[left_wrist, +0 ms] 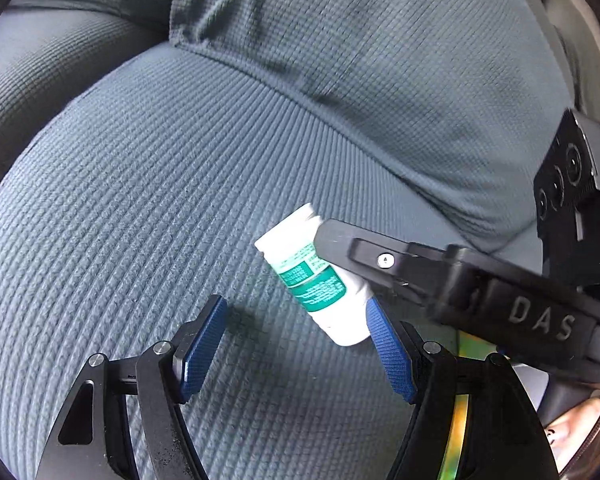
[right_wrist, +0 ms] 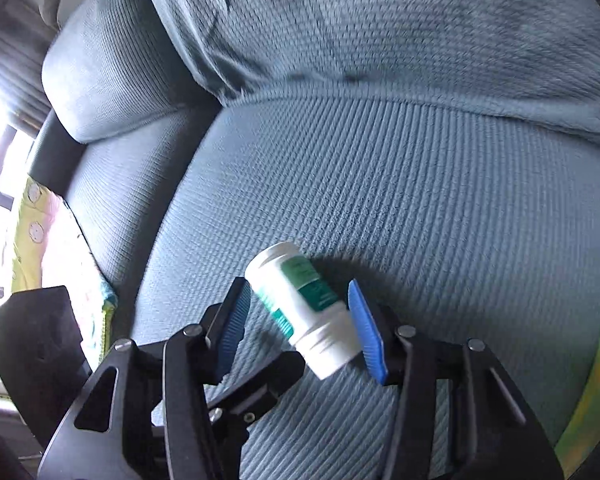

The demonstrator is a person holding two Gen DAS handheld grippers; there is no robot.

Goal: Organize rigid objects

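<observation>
One white bottle point(right_wrist: 300, 308) with a green label lies tilted on the blue-grey ribbed sofa cushion point(right_wrist: 400, 200), its capped end lowest in the right wrist view. No desk is in view; the cushion is the supporting surface, and because it is soft the bottle rests at an angle rather than flat.

**Right claw.** The right claw point(right_wrist: 300, 320) straddles the bottle. The blue pad on the right of that view point(right_wrist: 366, 330) lies against the bottle's side. The pad on the left point(right_wrist: 230, 328) appears close to or touching the upper body, but firm contact on that side cannot be confirmed. In the left wrist view the same claw point(left_wrist: 440, 280) reaches in from the right, across the bottle point(left_wrist: 320, 276). This crosswise placement suits a cylinder: pads on opposite sides prevent rolling.

**Left claw.** The left claw point(left_wrist: 296, 344) is spread apart with nothing between its pads. It hovers just beside the bottle's lower end, probably in reserve to steady or receive it.

**Count.**
- Bottles: one.
- Claws: two.
- Shiny disc point(left_wrist: 460, 420), partly hidden behind the left claw: one.
- Patterned yellow-and-pink cloth point(right_wrist: 52, 248) at the cushion's edge: one.

**Step in hand.** Judged as the pick-up of the bottle; the lift is not yet done.
</observation>
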